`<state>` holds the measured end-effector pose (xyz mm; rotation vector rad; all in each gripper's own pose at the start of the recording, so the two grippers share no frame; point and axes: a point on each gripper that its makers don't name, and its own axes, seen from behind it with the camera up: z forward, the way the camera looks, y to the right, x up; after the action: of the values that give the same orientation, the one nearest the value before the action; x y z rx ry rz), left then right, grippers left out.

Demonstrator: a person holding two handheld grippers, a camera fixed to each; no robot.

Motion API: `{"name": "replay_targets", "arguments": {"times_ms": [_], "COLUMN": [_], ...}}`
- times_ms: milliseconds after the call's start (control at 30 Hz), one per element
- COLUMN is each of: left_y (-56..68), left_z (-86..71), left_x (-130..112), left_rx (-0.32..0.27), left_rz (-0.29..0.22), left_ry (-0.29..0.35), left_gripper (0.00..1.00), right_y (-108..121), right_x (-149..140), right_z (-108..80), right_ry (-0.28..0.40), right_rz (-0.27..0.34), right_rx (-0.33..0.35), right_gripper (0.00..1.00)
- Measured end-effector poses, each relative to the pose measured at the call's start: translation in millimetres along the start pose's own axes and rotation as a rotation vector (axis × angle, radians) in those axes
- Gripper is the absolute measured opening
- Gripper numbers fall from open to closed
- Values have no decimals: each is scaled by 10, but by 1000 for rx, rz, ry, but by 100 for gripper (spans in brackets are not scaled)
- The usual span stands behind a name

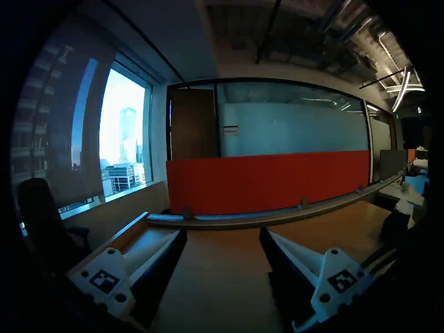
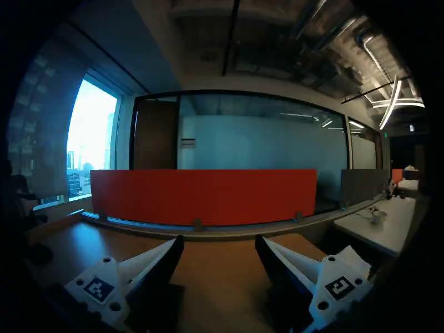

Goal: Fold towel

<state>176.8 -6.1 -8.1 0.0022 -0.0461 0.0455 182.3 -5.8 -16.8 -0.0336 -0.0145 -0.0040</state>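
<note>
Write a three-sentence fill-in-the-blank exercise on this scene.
1. The left hand-held gripper hovers with its fingers ____ above the brown wooden desk top.
2. The right hand-held gripper holds ____ between its fingers.
3. The flat divider panel along the desk's far edge is coloured ____.
Missing words: open; nothing; red.

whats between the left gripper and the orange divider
In the left gripper view, bare wooden desk runs from the left gripper to the grey rail below the orange divider; nothing lies on that stretch.
</note>
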Motion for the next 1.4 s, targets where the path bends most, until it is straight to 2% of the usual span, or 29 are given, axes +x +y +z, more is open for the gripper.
{"name": "replay_targets", "arguments": {"times_ms": [167,467,667,1067,1267,1400], "left_y": [61,244,303,503,622,674], "left_z": [-43,-177,-250,-308,-367,-398], "left_x": [39,-44,-90,-305,-452,-530], "left_rx": [-25,-121,-165,-249,-297,-322], "left_rz": [6,37,66,92,98,103], "left_ry": [-24,-111,-148,-217,-256,-273], "left_gripper": [97,97,97,97,97,97], "right_y": [-73,-321,-566,-874,-979,-1015], "right_x": [114,126,24,-168,-304,-353], "right_z": [-47,-137,-219,-308,-374,-395], "right_ry": [-12,-73,-130,-196,-248,-266], "right_rz": [-19,-66,-100,-162,-189,-195], "right_rx": [22,126,230,391,465,489], "right_gripper": [99,99,100,100,100,100]}}
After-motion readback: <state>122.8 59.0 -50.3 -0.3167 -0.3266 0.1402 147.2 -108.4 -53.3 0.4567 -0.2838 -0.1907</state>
